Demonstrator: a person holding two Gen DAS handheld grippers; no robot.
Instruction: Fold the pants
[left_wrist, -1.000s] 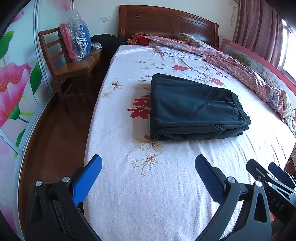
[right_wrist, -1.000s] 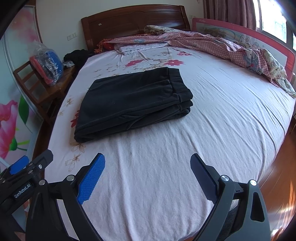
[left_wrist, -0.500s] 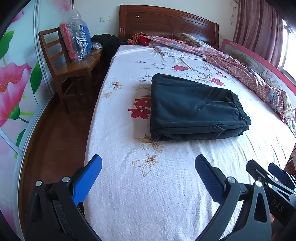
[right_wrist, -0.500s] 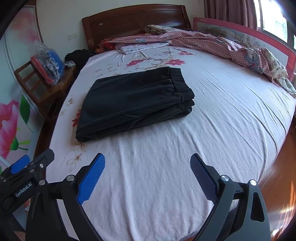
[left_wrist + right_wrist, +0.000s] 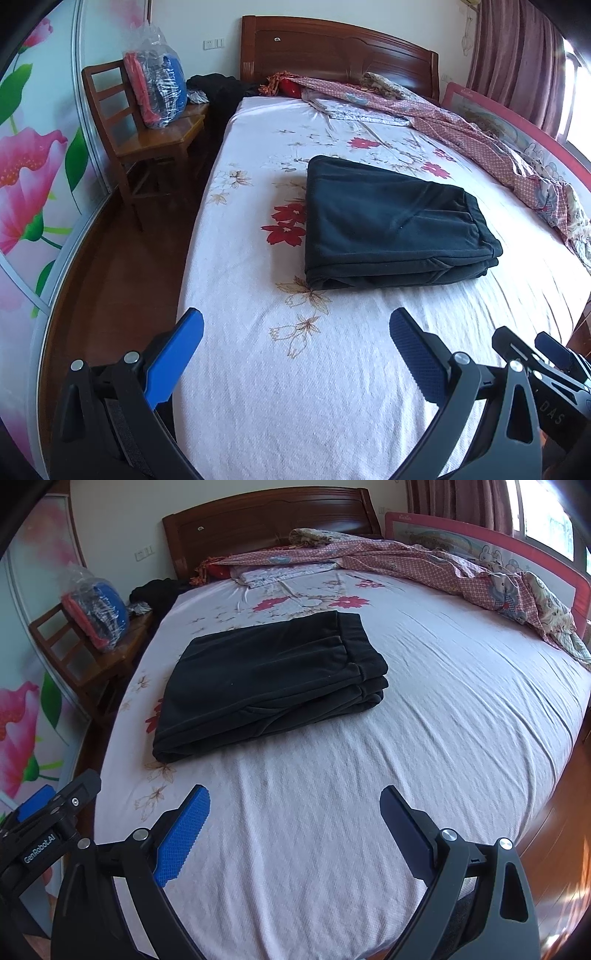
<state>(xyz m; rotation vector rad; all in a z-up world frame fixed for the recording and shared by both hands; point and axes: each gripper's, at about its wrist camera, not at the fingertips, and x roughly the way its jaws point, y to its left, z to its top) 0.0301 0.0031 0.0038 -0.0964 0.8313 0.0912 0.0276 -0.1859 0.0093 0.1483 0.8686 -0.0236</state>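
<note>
Dark pants (image 5: 391,225) lie folded into a flat rectangular stack on the floral bed sheet (image 5: 295,387), waistband toward the right; they also show in the right wrist view (image 5: 269,679). My left gripper (image 5: 295,325) is open and empty, held above the foot of the bed, well short of the pants. My right gripper (image 5: 295,801) is open and empty, also back from the pants near the bed's foot. The right gripper's body shows at the left wrist view's lower right (image 5: 546,365).
A wooden chair (image 5: 144,140) with a plastic bag of clothes (image 5: 155,88) stands left of the bed. A red patterned blanket (image 5: 461,568) is bunched along the headboard and right rail. Dark clothes (image 5: 218,88) lie on a bedside stand. Wooden floor lies on the left.
Both grippers have drawn back very slightly and the views shifted a little. The pants have not moved.
</note>
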